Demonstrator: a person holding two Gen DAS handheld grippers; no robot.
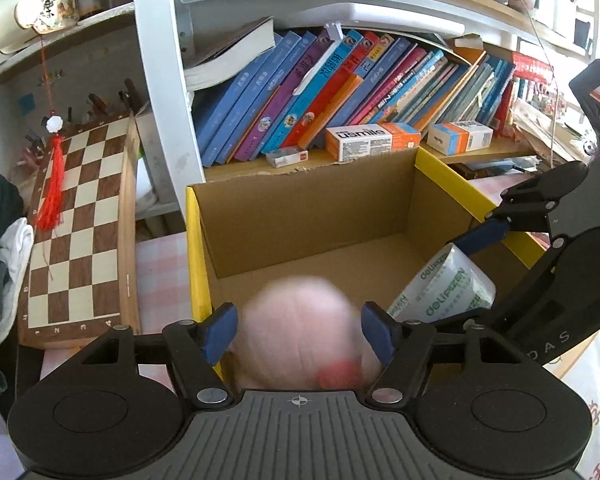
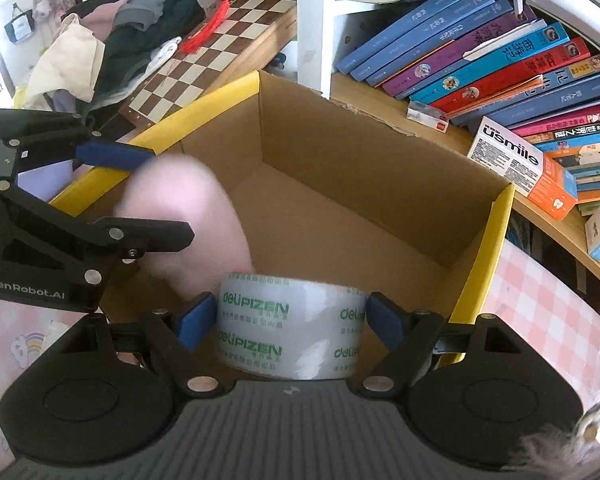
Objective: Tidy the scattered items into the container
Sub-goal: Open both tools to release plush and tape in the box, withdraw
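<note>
An open cardboard box with yellow-edged rims (image 1: 312, 208) (image 2: 340, 168) stands on the pink checked table. My left gripper (image 1: 298, 330) is open above the box's near left corner. A blurred pink soft thing (image 1: 300, 332) (image 2: 184, 208) lies between its fingers with small gaps on both sides; it looks to be falling. My right gripper (image 2: 290, 318) is shut on a roll of clear tape printed "deliPIZEN" (image 2: 290, 326) (image 1: 444, 288) and holds it over the box's near right side.
A bookshelf with leaning books (image 1: 340, 88) and small cartons (image 1: 360, 142) runs behind the box. A chessboard (image 1: 76, 224) leans at the left beside a pile of clothes (image 2: 112, 40). A white shelf post (image 1: 164, 80) stands behind the box's left corner.
</note>
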